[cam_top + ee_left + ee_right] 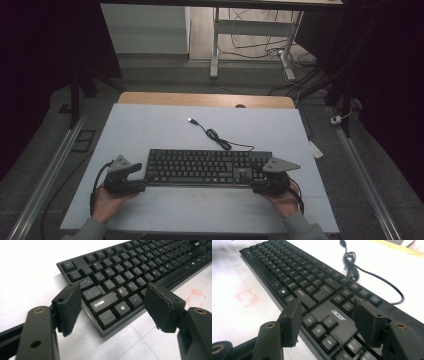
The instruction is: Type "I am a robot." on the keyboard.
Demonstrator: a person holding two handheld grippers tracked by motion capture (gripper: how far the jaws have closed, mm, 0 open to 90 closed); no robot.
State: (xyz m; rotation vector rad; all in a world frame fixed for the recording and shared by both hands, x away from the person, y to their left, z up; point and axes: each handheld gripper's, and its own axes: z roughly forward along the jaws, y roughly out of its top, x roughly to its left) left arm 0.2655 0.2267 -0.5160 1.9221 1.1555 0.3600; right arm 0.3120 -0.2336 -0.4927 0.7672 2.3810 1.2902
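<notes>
I am resting both hands low near the tabletop's (pixel 150 125) near edge, forearms coming in from that edge, each hand wrapped around a hand-held gripper aimed inward at an end of the black keyboard (pixel 207 166). The keyboard is lying flat, parallel to the near edge and about midway between the left and right edges, with its cable (pixel 220 140) curling toward the far edge and ending in a USB plug (pixel 191 120). My left hand-held gripper (pixel 113 303) is standing wide open, its pads straddling the keyboard's near left corner without pressing it; Esc, Caps Lock, Ctrl and the Q, W, A, Z keys are reading clearly there. My right hand-held gripper (pixel 325 320) is also gaping wide, its pads hovering over the right-hand end, gripping nothing, and the word "acer" (pixel 338 315) is showing between them.
</notes>
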